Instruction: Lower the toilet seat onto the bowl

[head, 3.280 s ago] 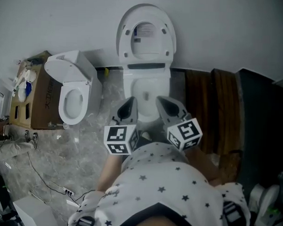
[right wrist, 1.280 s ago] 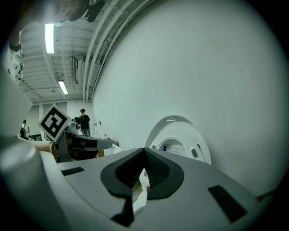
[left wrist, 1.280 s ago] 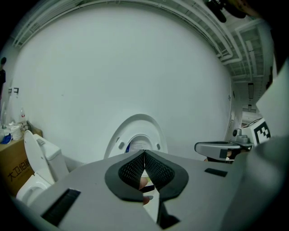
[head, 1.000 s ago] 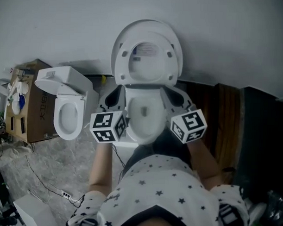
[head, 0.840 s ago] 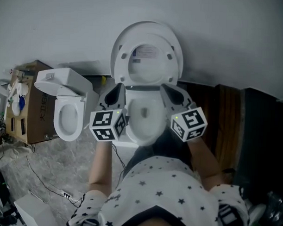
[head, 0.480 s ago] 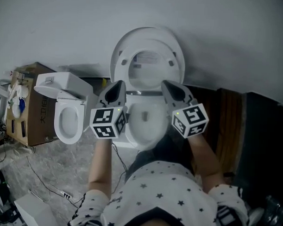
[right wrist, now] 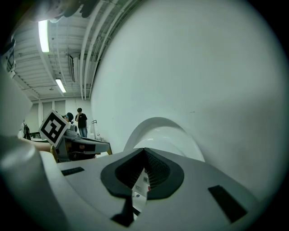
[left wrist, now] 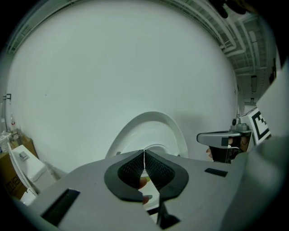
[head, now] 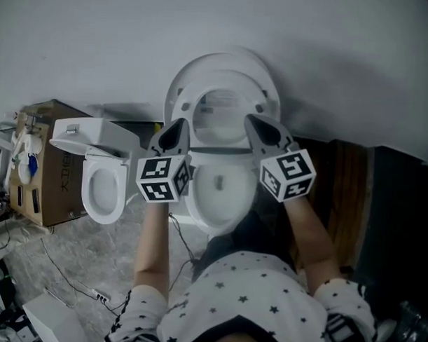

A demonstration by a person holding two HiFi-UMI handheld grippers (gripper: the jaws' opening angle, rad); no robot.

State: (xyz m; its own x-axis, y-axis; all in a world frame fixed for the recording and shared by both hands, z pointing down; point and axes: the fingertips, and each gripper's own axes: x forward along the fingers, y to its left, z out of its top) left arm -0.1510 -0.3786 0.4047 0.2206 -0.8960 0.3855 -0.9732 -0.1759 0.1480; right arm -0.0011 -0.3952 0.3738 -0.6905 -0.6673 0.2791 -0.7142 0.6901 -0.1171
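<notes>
Two toilets, two claws, one cardboard box

Left tool, right tool: jaws together

No legible text or numbers

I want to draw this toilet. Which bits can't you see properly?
- The sticker inside the raised toilet seat: head view, print too small to read.
- Sides of the toilet bowl: head view, covered by the left tongs and right tongs.
- Same bowl: both gripper views, mostly hidden under each gripper's body.
</notes>
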